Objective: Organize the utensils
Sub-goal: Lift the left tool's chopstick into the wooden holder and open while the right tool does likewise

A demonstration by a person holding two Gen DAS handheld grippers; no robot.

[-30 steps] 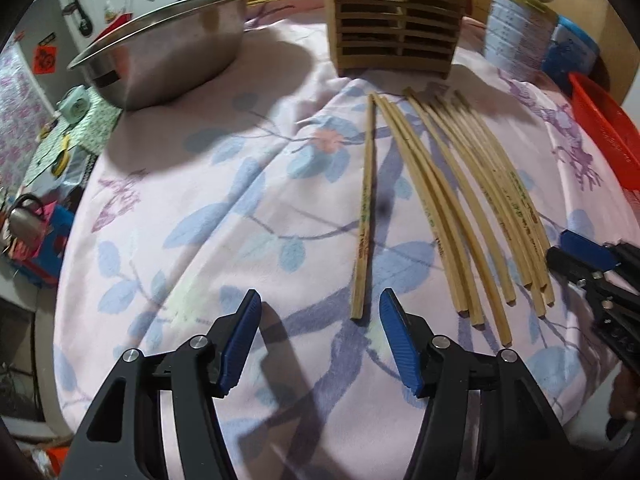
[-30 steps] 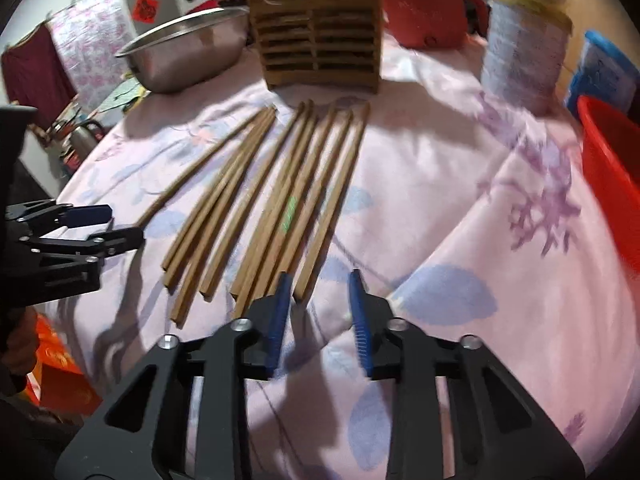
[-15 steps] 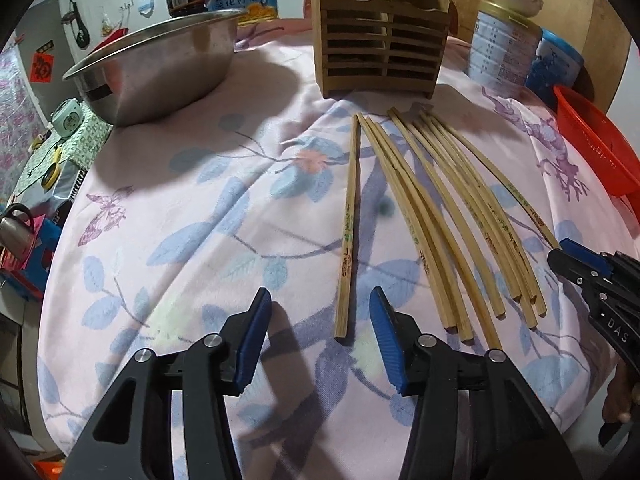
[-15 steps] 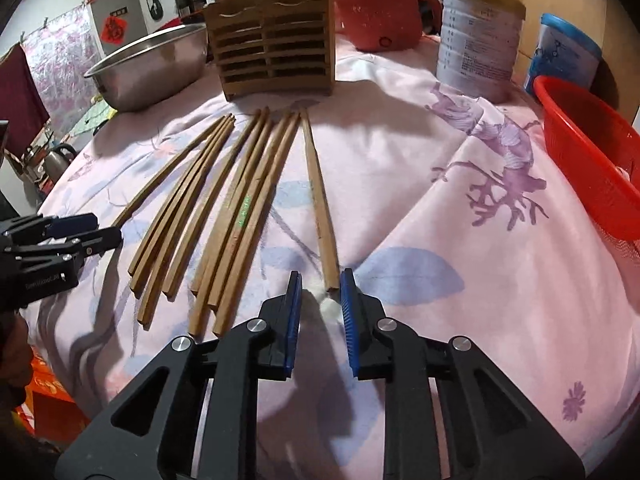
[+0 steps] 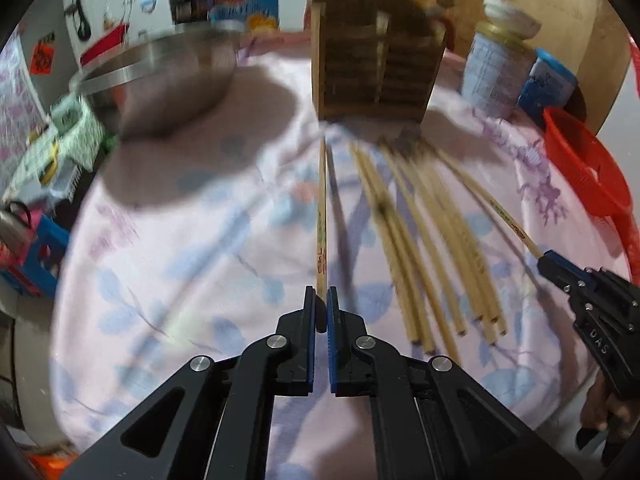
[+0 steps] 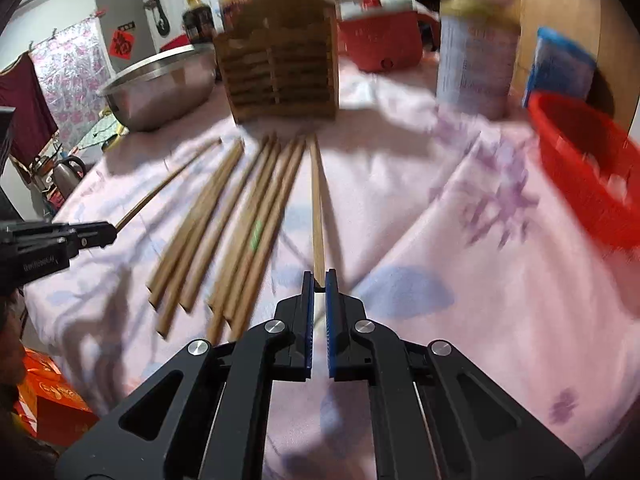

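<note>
My left gripper (image 5: 321, 300) is shut on the near end of one wooden chopstick (image 5: 322, 216), which points away toward the wooden utensil holder (image 5: 376, 52). My right gripper (image 6: 319, 284) is shut on the near end of another chopstick (image 6: 317, 208), lifted off the cloth. Several loose chopsticks (image 5: 432, 240) lie in a fan on the pink floral cloth, also in the right wrist view (image 6: 236, 220). The right gripper shows at the left view's right edge (image 5: 550, 262), the left gripper at the right view's left edge (image 6: 106, 232).
A steel bowl (image 5: 160, 76) stands back left of the holder. A white tin (image 5: 496, 76), a blue box (image 5: 548, 84) and a red basket (image 5: 584, 168) stand at the right. A red pot (image 6: 380, 44) sits behind the holder. The table edge is close below both grippers.
Both grippers have closed on a chopstick end and lifted it. The left one was open around its chopstick, the right one nearly closed. Both views have tilted up toward the holder.
</note>
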